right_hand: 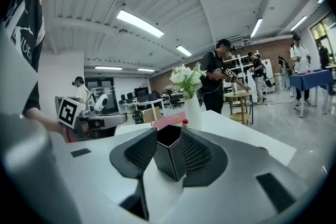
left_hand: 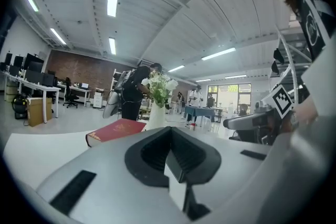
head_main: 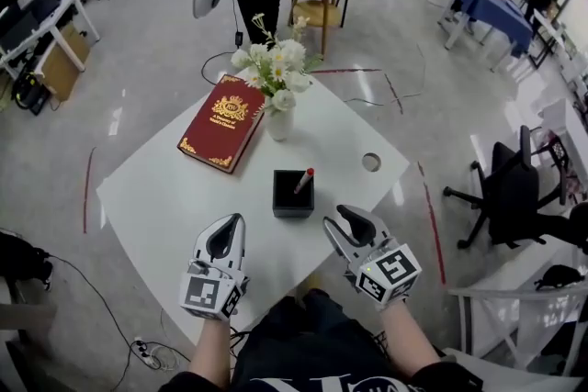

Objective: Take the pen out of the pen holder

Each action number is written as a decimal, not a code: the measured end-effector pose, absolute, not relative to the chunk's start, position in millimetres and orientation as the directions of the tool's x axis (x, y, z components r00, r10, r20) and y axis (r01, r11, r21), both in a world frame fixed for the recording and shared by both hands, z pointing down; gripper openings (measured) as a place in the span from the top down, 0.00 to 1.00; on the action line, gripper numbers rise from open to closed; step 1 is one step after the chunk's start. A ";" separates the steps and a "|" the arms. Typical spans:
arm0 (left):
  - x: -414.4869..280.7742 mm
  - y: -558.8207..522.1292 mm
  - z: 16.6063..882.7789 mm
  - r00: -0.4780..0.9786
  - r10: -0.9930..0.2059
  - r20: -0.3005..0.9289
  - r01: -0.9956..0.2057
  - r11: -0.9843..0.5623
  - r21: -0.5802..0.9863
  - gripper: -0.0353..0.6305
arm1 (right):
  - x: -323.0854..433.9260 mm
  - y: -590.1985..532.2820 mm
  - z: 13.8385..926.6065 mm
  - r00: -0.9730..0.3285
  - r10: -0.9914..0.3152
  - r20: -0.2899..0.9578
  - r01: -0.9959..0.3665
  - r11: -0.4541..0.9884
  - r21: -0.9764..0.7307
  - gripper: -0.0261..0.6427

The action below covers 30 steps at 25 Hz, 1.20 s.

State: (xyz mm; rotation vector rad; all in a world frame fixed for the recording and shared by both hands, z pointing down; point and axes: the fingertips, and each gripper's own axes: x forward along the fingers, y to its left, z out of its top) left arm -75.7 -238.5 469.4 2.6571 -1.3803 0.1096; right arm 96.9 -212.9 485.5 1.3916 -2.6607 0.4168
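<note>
A black square pen holder point(head_main: 293, 195) stands on the white table point(head_main: 156, 197), with a red-capped pen point(head_main: 304, 180) leaning out of it. My right gripper point(head_main: 336, 218) is open just to the near right of the holder and does not touch it. In the right gripper view the holder point(right_hand: 169, 157) shows in the gap between the jaws, with the pen's red cap point(right_hand: 185, 123) behind it. My left gripper point(head_main: 235, 221) is shut and empty, on the near left of the holder. In the left gripper view its pads point(left_hand: 184, 157) meet at the tips.
A red book point(head_main: 223, 133) lies at the table's far left, beside a white vase of flowers point(head_main: 278, 119). A round hole point(head_main: 371, 162) is in the tabletop at the right. People, tables and office chairs stand further off.
</note>
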 end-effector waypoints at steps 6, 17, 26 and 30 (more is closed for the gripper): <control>-89.4 -246.4 474.3 0.510 -0.847 0.149 -0.860 -0.497 0.119 0.94 | 83.7 -246.7 487.5 -0.616 -0.749 0.244 -0.788 0.587 -0.189 0.74; -80.4 -261.3 478.1 0.498 -0.850 0.170 -0.867 -0.484 0.118 0.94 | 78.2 -302.5 504.2 -0.613 -0.711 0.345 -0.784 0.601 -0.155 0.73; -73.9 -266.8 477.4 0.498 -0.848 0.183 -0.867 -0.487 0.105 0.94 | 70.2 -311.6 522.2 -0.627 -0.664 0.408 -0.759 0.638 -0.128 0.74; -72.1 -265.9 478.2 0.499 -0.845 0.191 -0.866 -0.489 0.101 0.94 | 69.6 -314.2 521.5 -0.620 -0.668 0.411 -0.757 0.647 -0.090 0.76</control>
